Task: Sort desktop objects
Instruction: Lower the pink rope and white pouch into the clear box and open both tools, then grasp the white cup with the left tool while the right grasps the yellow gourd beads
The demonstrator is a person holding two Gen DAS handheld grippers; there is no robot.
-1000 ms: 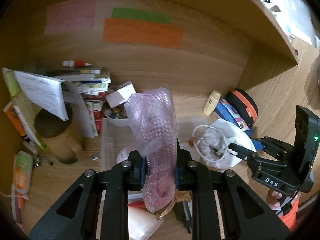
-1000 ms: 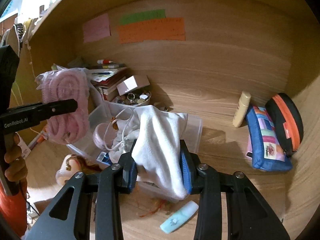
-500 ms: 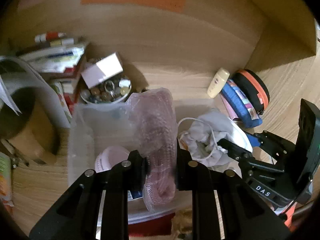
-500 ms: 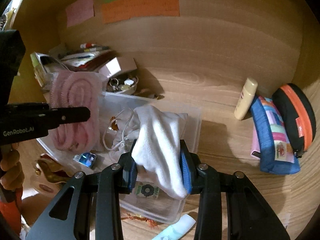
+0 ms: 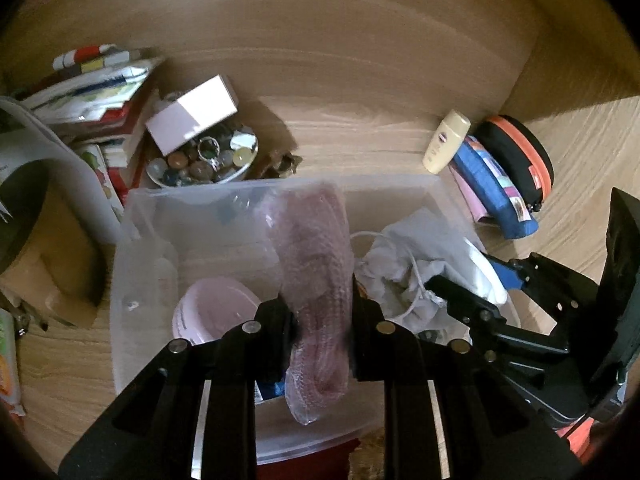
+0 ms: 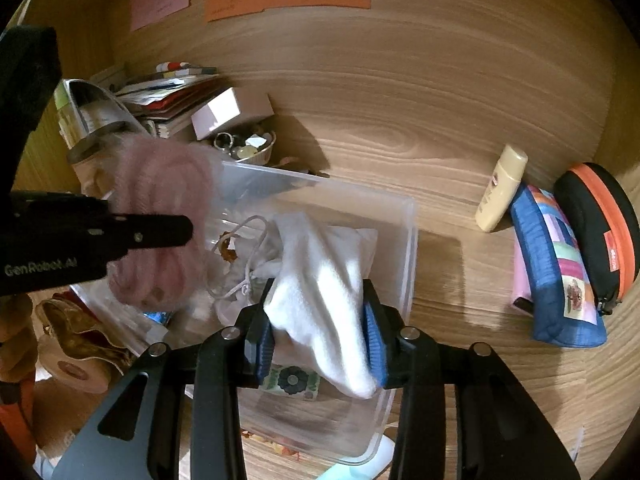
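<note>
The left gripper (image 5: 320, 320) has its jaws drawn close on a bagged pink cord (image 5: 316, 264), a coil of plaited cord sealed in clear film. The pads press its lower middle; the bundle rises between them and a short tail hangs below. The right gripper (image 6: 322, 324) has a white cloth pouch (image 6: 324, 276) between its blue pads (image 6: 374, 344); its jaws are opening, though the cloth still fills the gap and bulges against both pads.

Both things hang over the clear plastic bin (image 6: 410, 240) in the middle of the wooden desk (image 6: 400, 120), the cord over the bin's middle, the pouch toward its right side with its drawstring (image 6: 244, 276) trailing to the left. A pink round lid (image 5: 216, 308) lies in the bin's near left corner.

Both look light and soft. The film is probably slippery, so a hold across the thick middle of the coil suits it. The pouch is limp and should sag and drop the moment the pads part; its bunched body gives a surer hold than the string.

The cord's long axis runs near to far, its top leaning away. The pouch hangs likewise, its closed end nearest, its gathered mouth farther off.

Beyond the bin sit a dish of beads (image 5: 204, 160), a small box (image 5: 192, 114), a stack of papers (image 5: 92, 92), and, far right, a cream bottle (image 6: 502, 188) and two zip cases (image 6: 560, 264).
</note>
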